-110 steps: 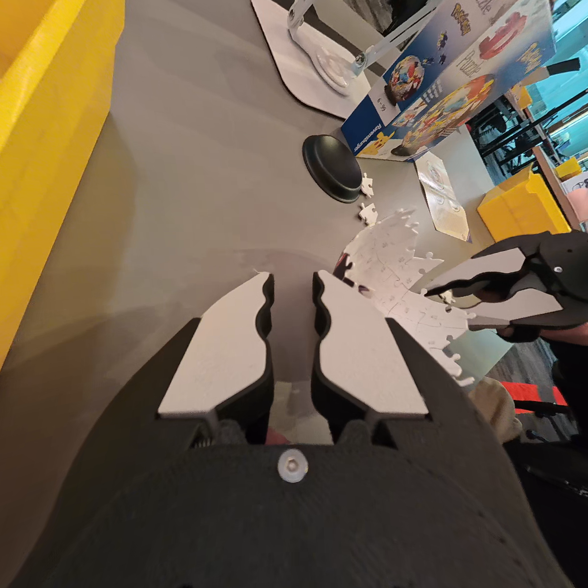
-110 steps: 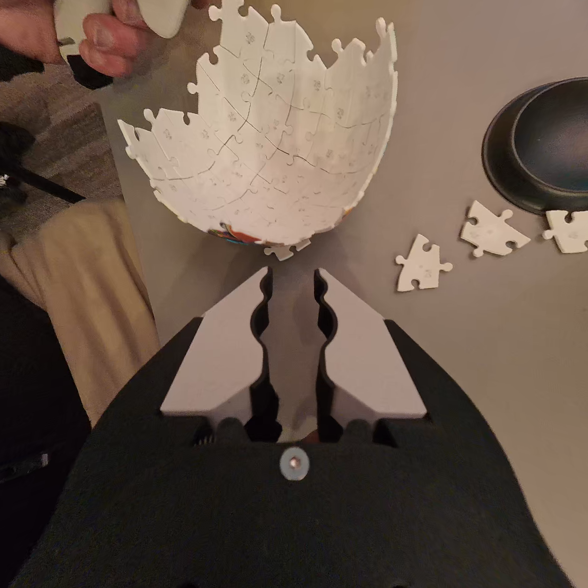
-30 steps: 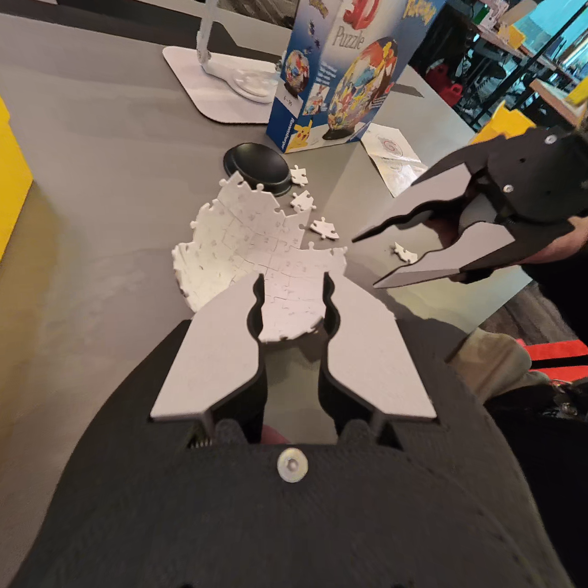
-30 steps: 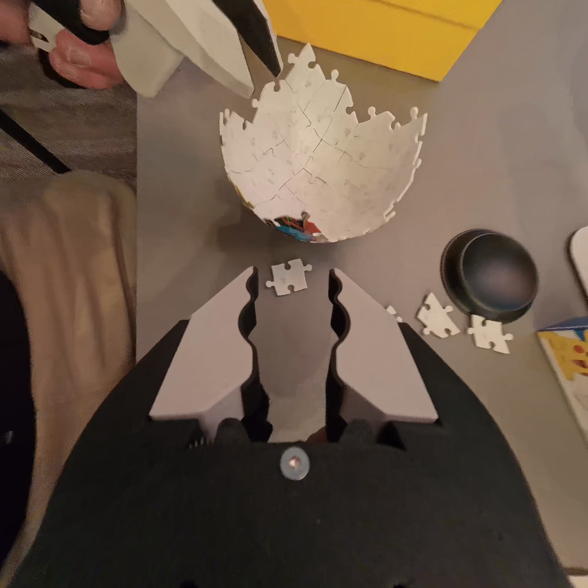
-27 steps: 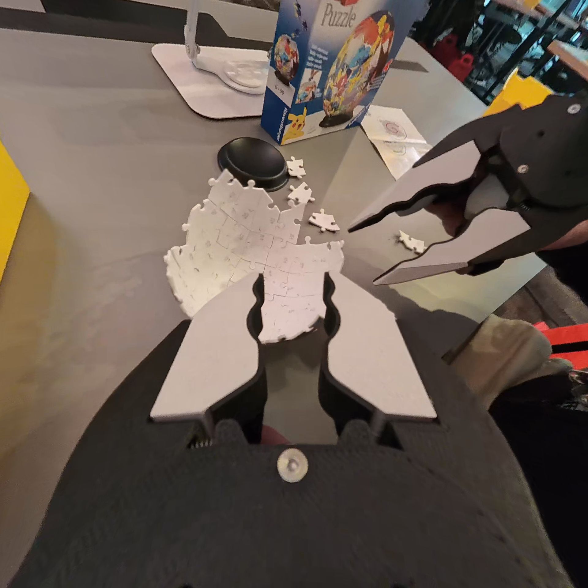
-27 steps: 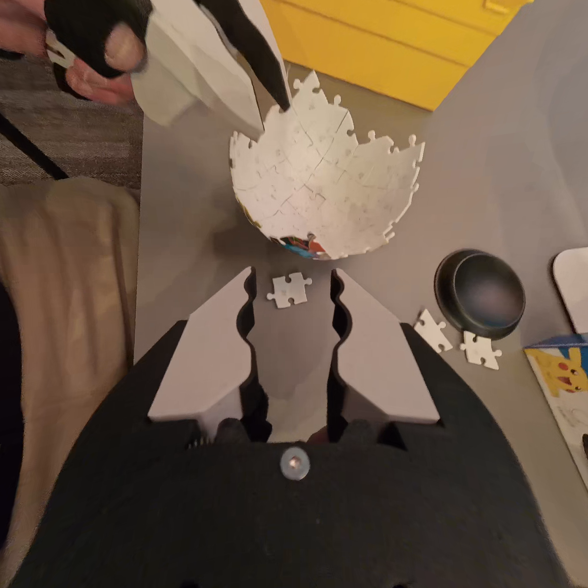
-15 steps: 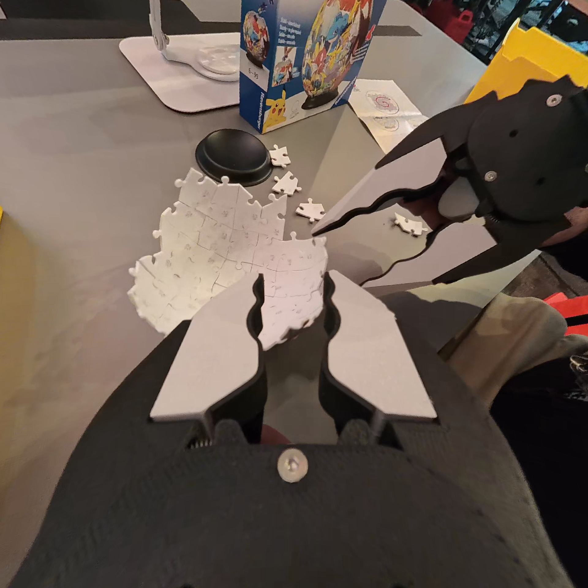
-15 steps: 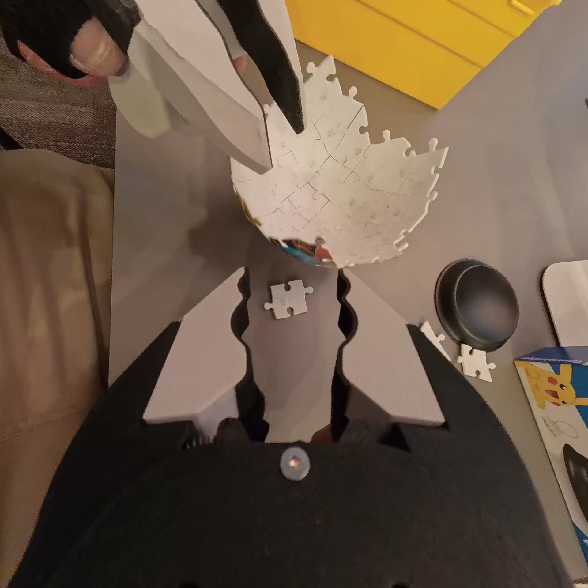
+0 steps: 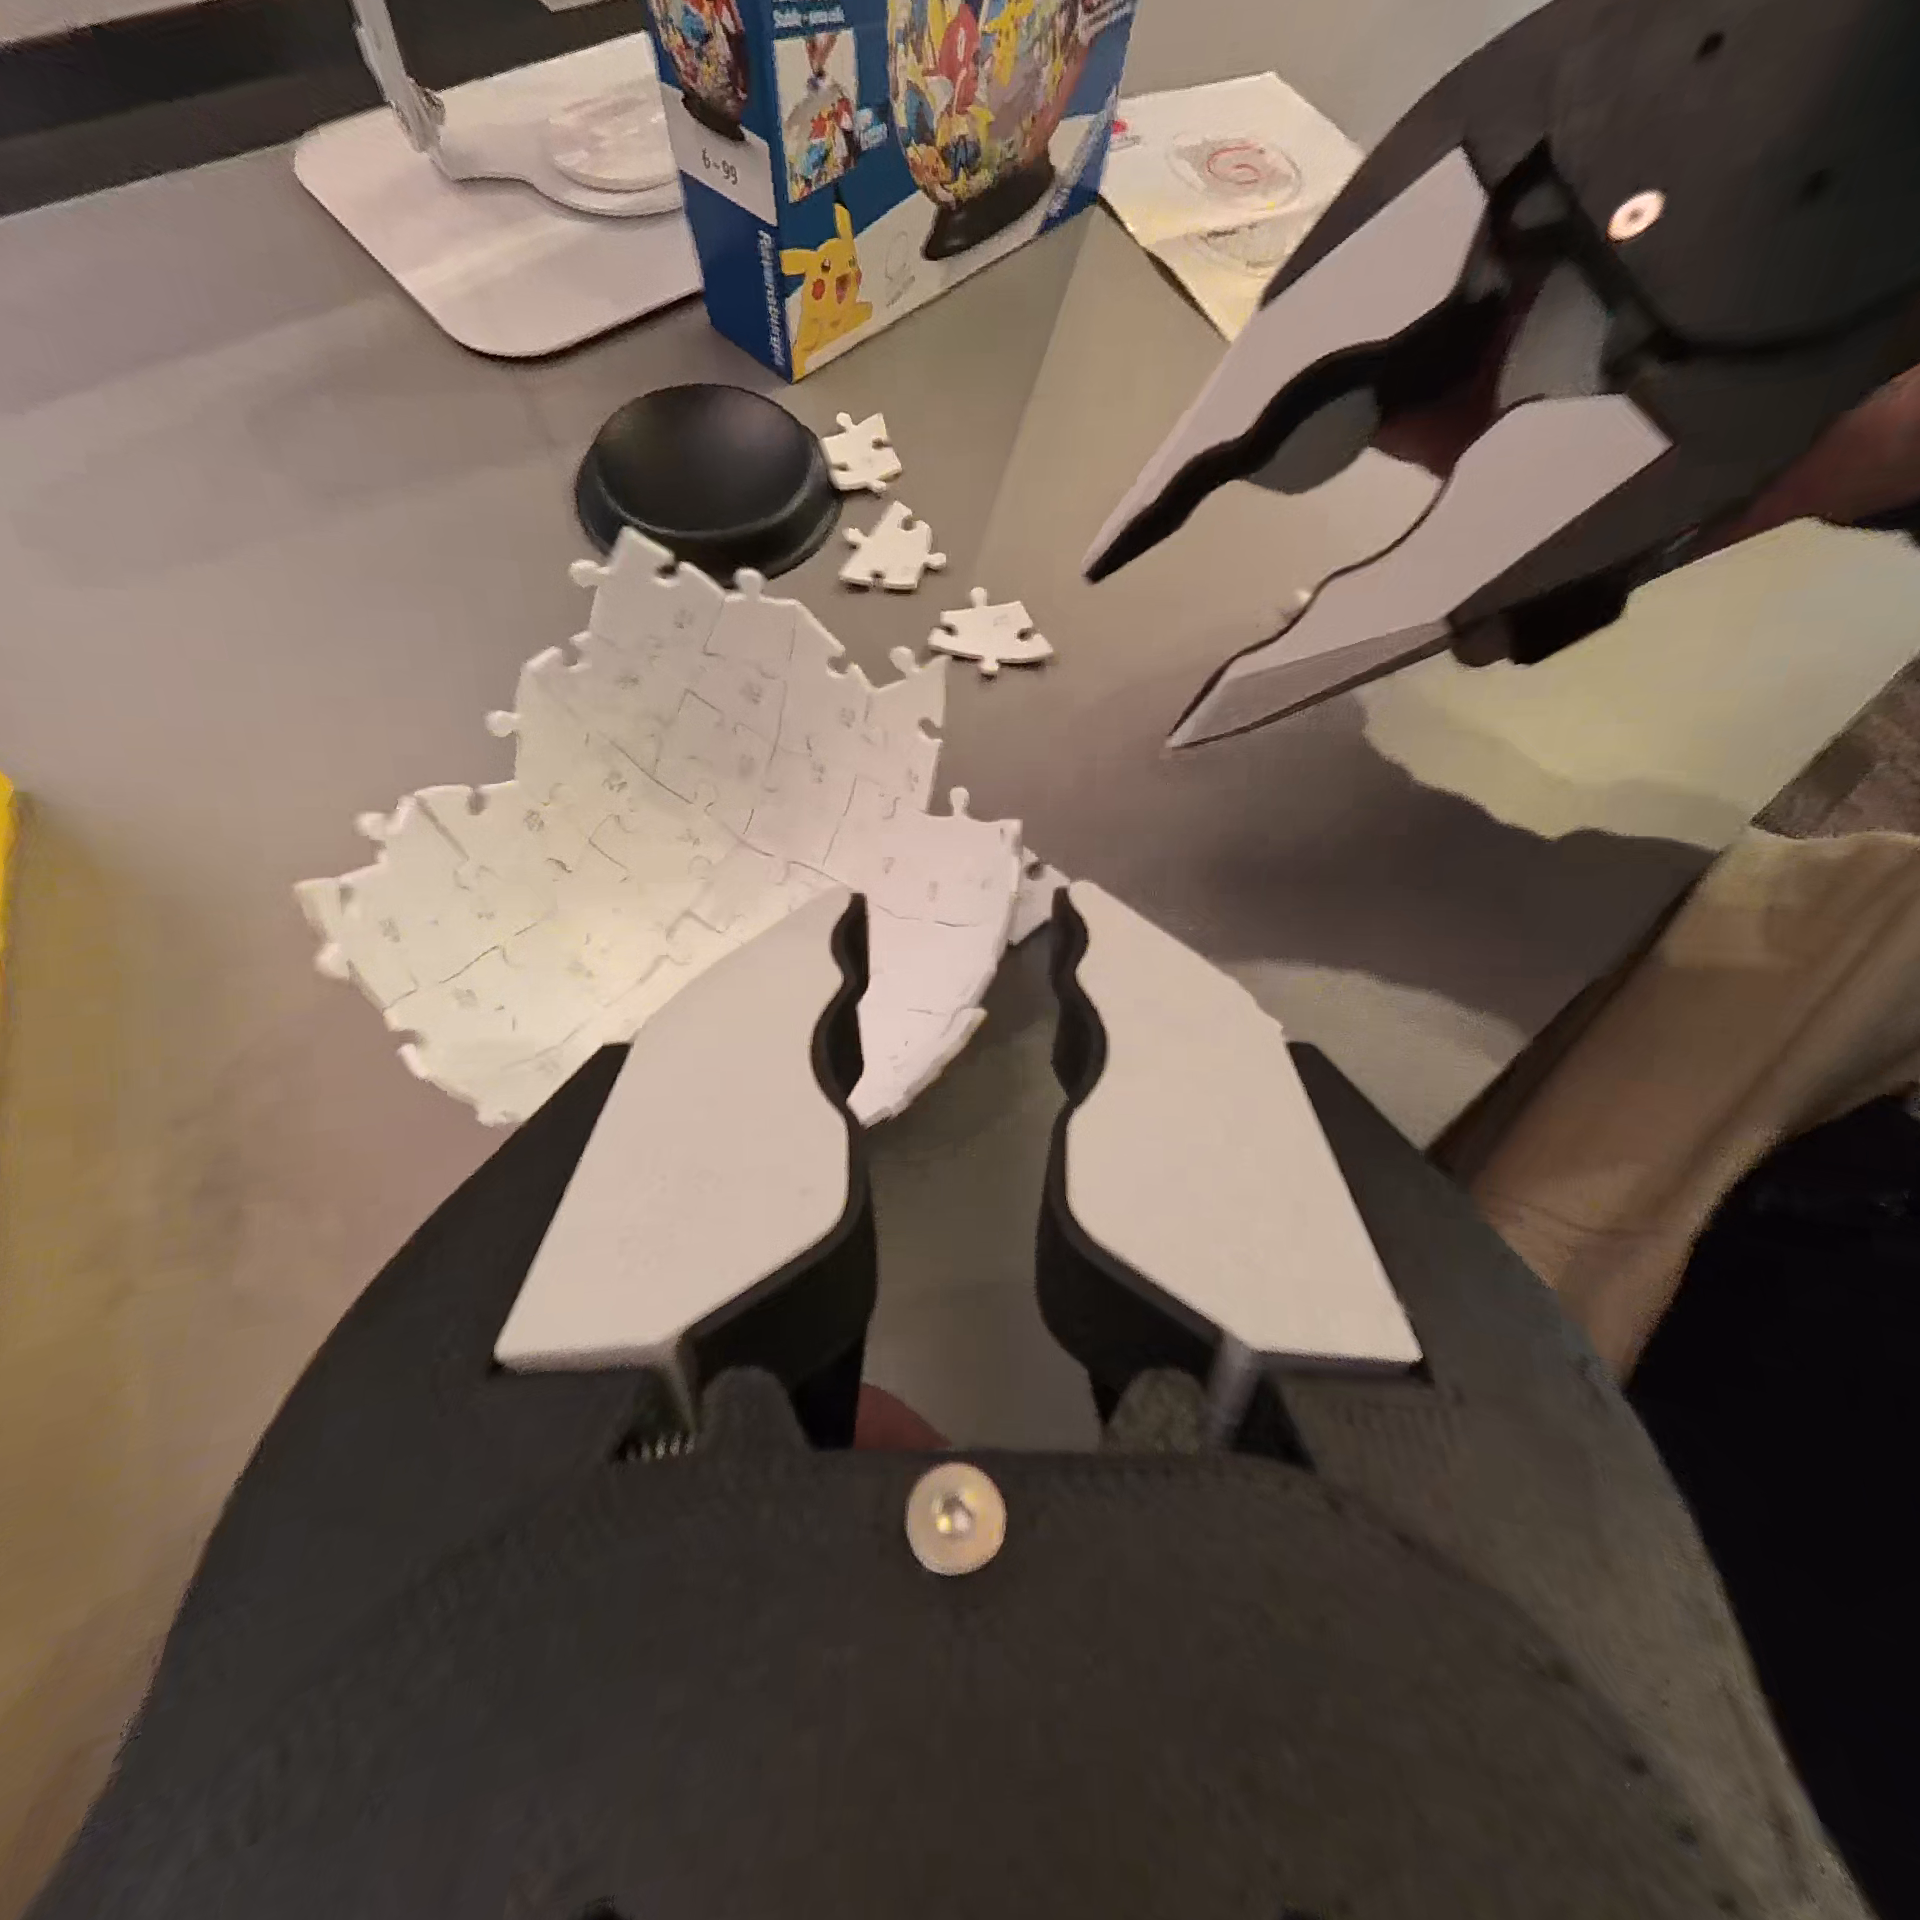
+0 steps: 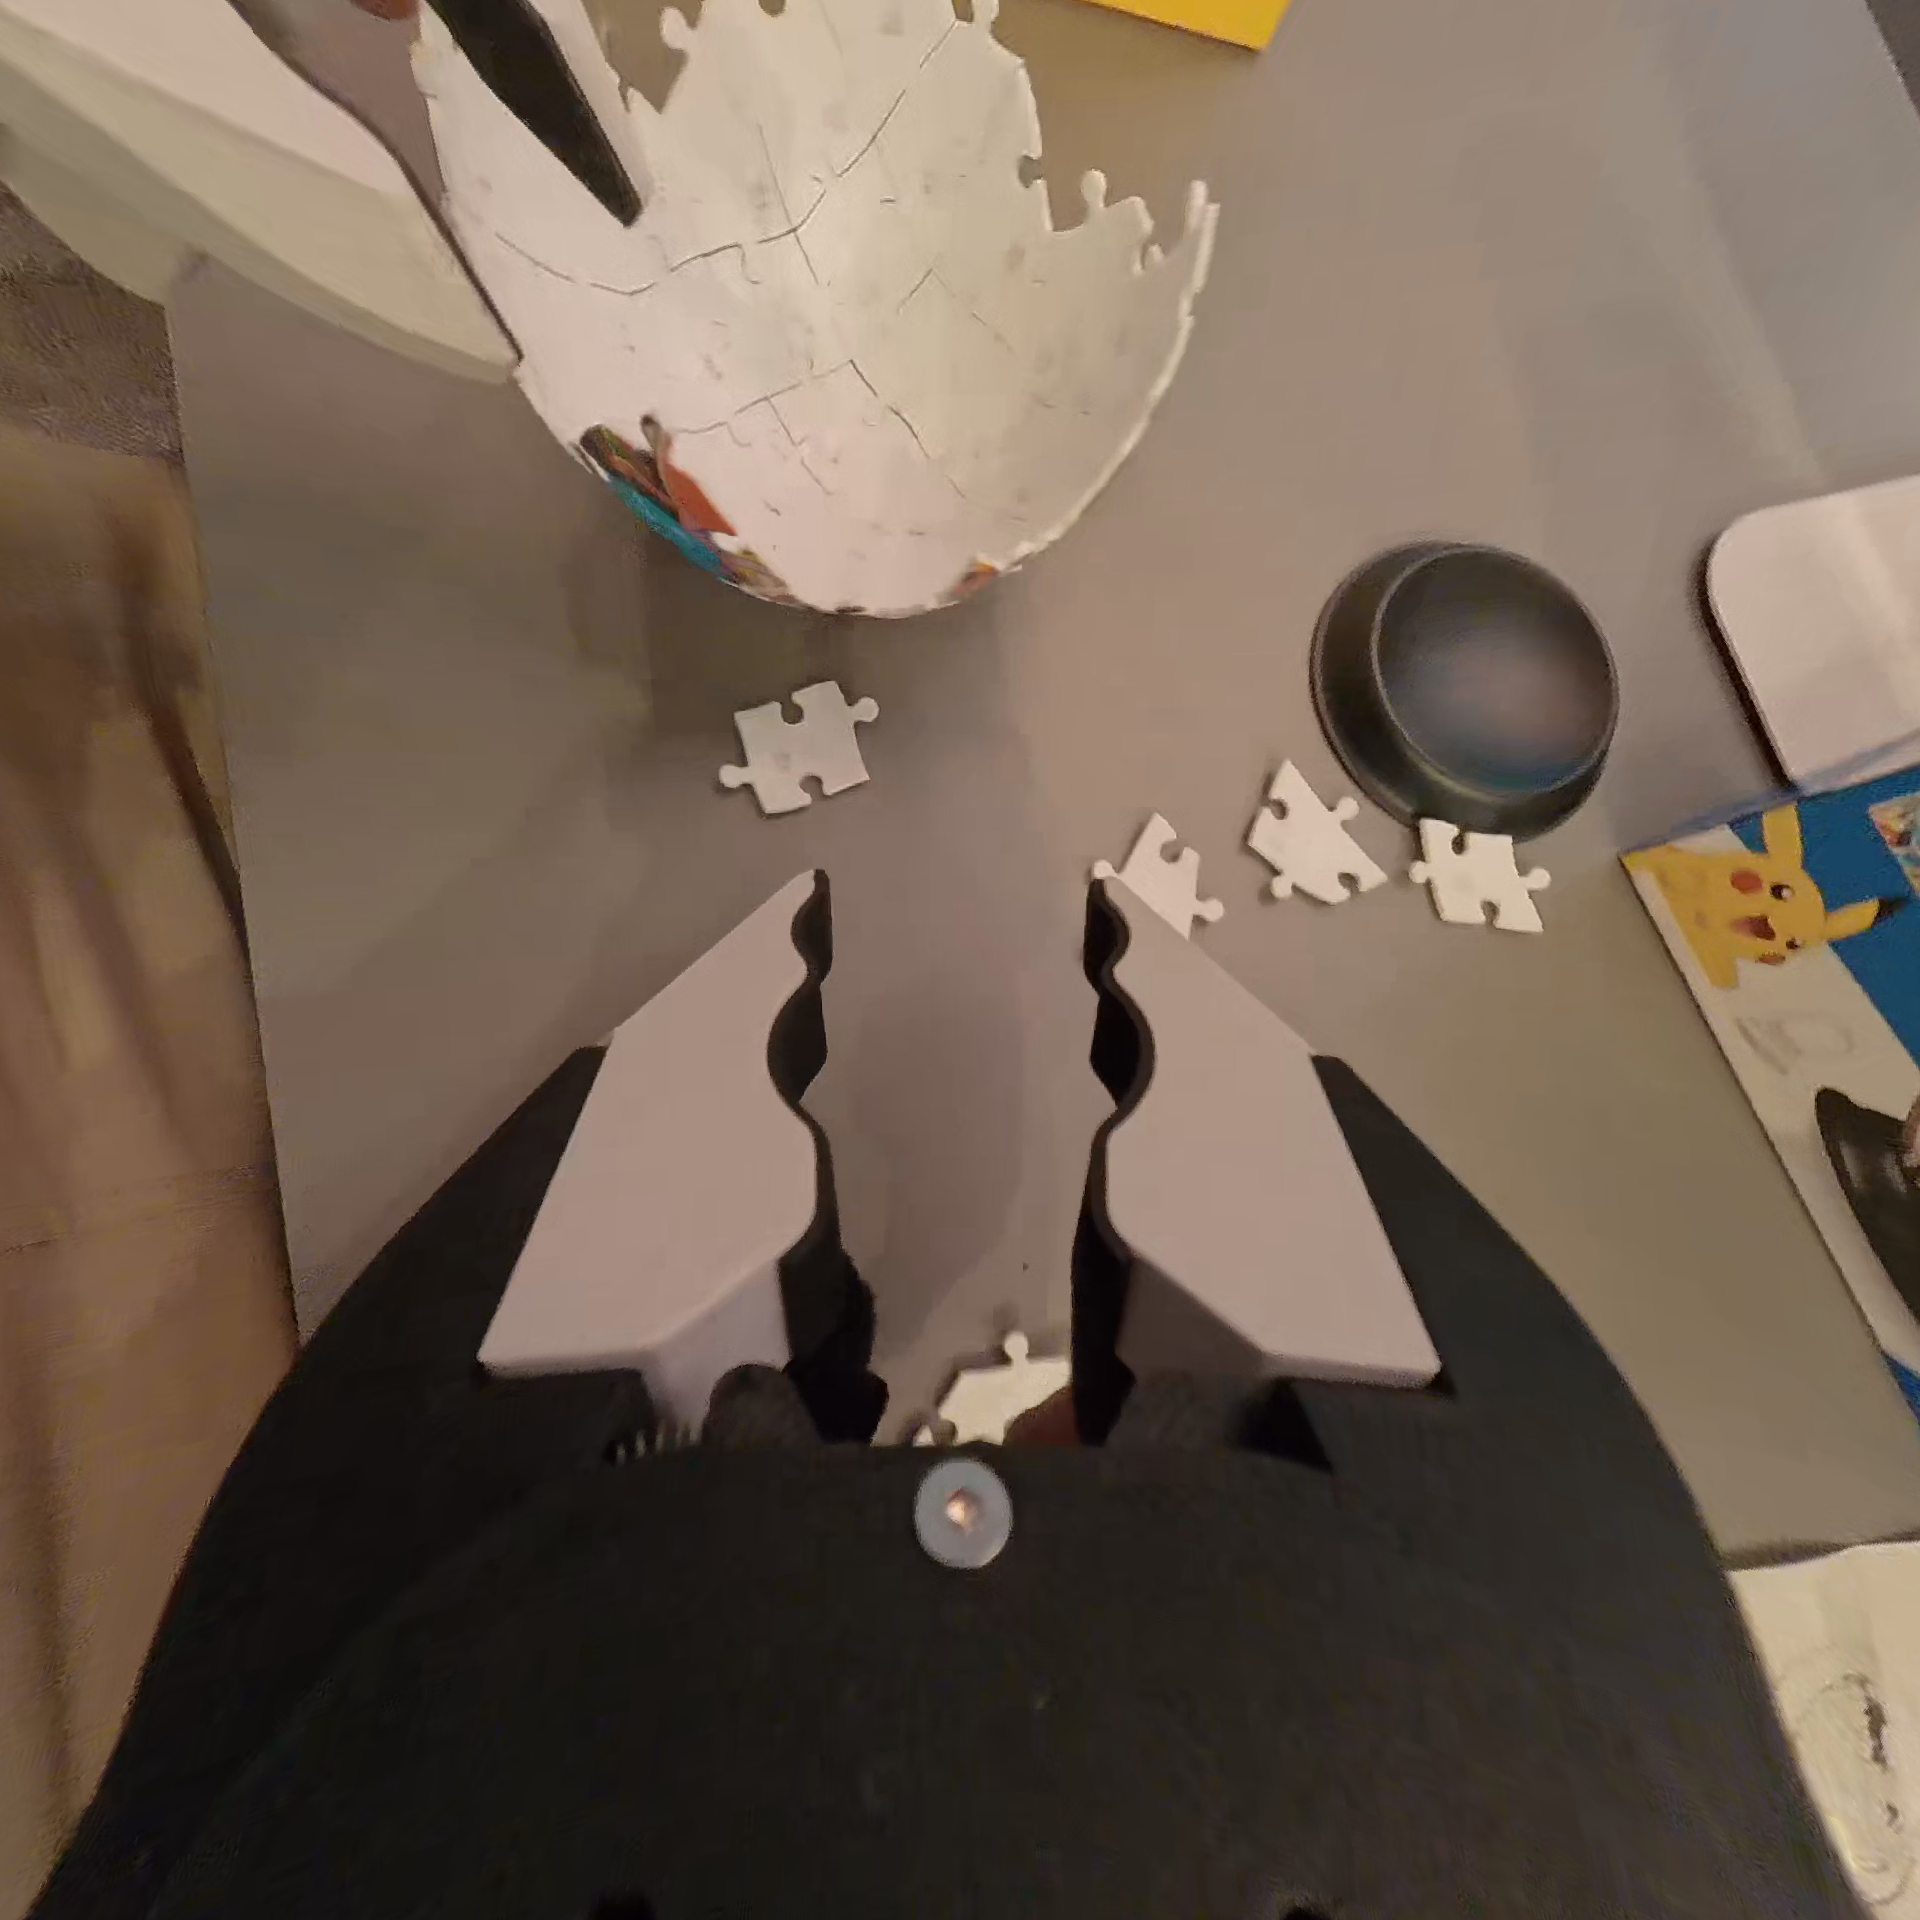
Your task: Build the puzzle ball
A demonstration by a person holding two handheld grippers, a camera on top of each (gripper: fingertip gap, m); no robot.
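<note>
The half-built puzzle ball (image 9: 665,862) is a white shell lying open side up on the grey table; its printed outside shows in the right wrist view (image 10: 831,343). My left gripper (image 9: 956,899) is open, its fingers straddling the shell's near rim, one inside and one outside (image 10: 260,208). My right gripper (image 10: 956,883) is open and empty, hovering over the table (image 9: 1132,655) right of the shell. One loose piece (image 10: 798,746) lies just ahead of it, another (image 10: 1164,883) at its right fingertip.
A black round stand (image 9: 707,478) sits behind the shell with two more loose pieces (image 10: 1311,831) (image 10: 1475,871) beside it. The puzzle box (image 9: 894,156), a white base plate (image 9: 499,229) and a leaflet (image 9: 1226,177) stand farther back. The table edge runs along the right. Between my right fingertips and the loose piece (image 10: 798,746) there is roughly 6 centimeters.
My right gripper has opened wider and come down closer to the loose pieces. My left gripper has stayed astride the shell's rim while the shell swung left and tilted.
</note>
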